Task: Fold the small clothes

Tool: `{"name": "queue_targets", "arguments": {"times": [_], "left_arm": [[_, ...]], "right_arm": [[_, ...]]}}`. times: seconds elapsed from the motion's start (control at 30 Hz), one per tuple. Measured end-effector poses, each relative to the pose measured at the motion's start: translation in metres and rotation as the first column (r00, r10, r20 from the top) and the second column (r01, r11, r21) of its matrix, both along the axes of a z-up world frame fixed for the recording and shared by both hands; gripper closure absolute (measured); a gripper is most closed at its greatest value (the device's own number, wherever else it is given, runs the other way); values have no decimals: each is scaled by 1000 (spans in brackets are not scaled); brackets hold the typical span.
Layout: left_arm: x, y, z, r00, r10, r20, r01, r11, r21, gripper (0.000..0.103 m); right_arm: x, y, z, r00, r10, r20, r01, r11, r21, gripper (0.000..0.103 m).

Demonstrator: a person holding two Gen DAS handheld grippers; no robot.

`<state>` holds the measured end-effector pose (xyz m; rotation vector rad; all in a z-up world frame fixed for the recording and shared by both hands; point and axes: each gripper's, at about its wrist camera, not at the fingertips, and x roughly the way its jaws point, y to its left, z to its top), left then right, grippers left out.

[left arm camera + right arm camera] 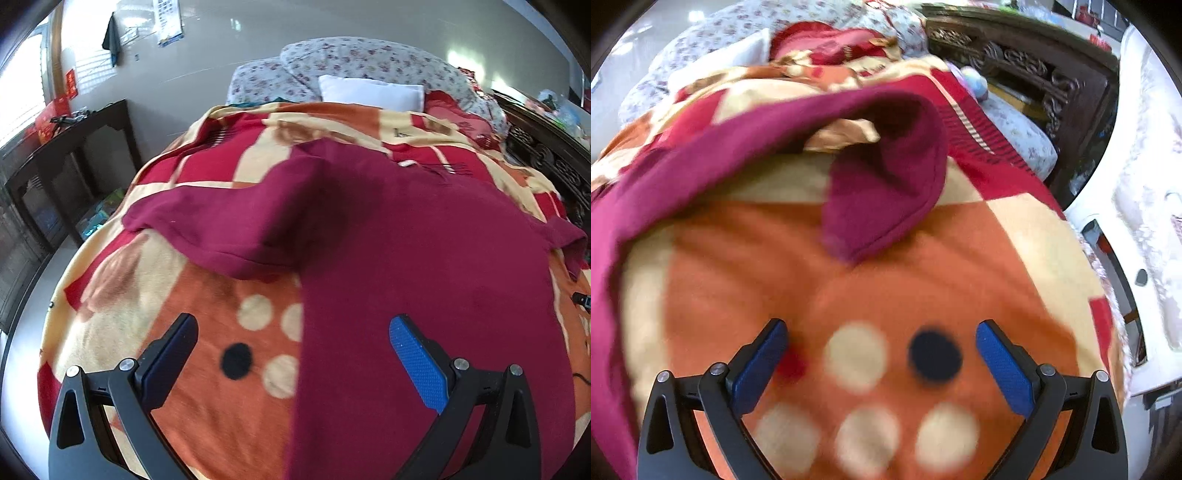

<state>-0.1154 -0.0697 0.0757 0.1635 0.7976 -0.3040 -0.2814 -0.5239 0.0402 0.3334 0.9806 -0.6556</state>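
Blanket [207, 406] on the bed carries the maroon shirt [424, 258], spread flat with sleeves out. Left gripper [293, 354] and right gripper [881, 356] both hover empty, jaws apart (right view blurred). Probably best: pinch the curled sleeve [886, 192] at its hem and lay it across the body.
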Motion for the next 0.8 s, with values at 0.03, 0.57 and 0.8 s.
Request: {"name": "queue_targets", "arguments": {"times": [0.03,0.57,0.8], "left_arm": [[-4,-5,1,1000,-12,1,12,1000,-7,0],[-52,-17,42,995,-61,80,67,995,-78,0],[-71,-4,58,991,-56,124,64,996,-63,0]], "right_arm": [[-4,11,8,1000,10,22,-10,1000,6,0],[-5,234,125,897,273,347,-257,962,-92,0],[-13,268,159,819,300,488,-367,929,44,0]]}}
